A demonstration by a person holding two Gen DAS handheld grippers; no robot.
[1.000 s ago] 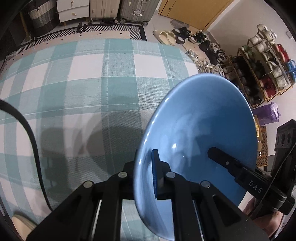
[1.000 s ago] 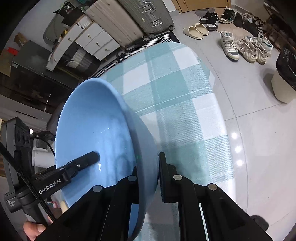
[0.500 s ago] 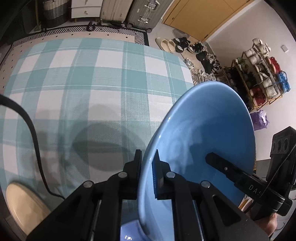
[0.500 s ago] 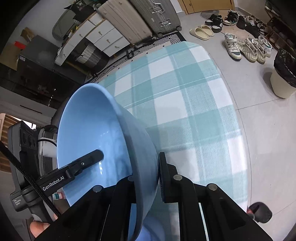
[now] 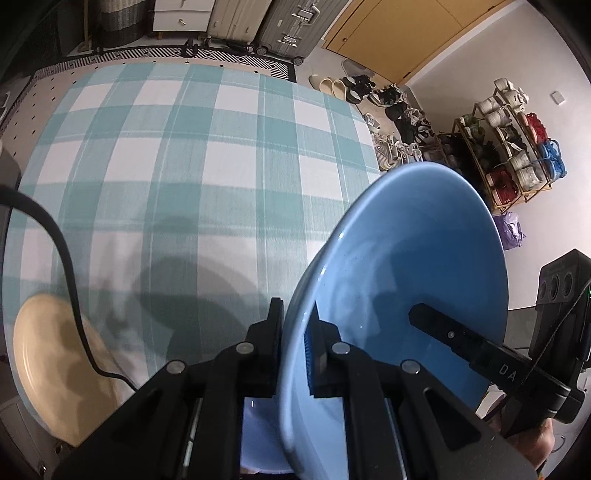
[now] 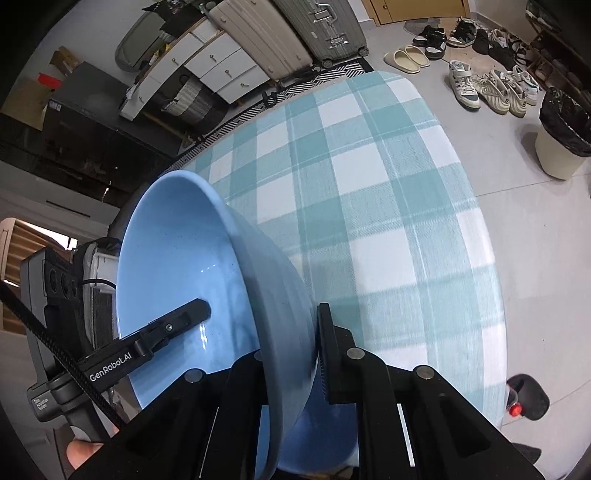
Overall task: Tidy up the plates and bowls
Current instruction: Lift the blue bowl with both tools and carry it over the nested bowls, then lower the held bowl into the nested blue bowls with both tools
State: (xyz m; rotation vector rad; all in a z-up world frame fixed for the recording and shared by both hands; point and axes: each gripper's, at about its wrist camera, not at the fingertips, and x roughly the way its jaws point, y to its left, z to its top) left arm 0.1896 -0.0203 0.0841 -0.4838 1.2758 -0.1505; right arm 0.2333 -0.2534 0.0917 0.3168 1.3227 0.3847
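Higher now, blue bowl (image 5: 417,280) (rim between both claws)

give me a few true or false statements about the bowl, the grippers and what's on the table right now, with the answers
1. Both grippers grip the same blue bowl. True: the left gripper and the right gripper each pinch its wall, from opposite sides.
2. The bowl sits flat on the tablecloth. False: it is held up and tilted, above the checked tablecloth.
3. A cream plate lies at the table's near left edge in the left wrist view. True.
4. The tablecloth is red and white. False: it is teal and white.
5. The bowl holds food. False: the inside that shows is bare and glossy.
6. Suitcases stand on the floor beyond the table. True.
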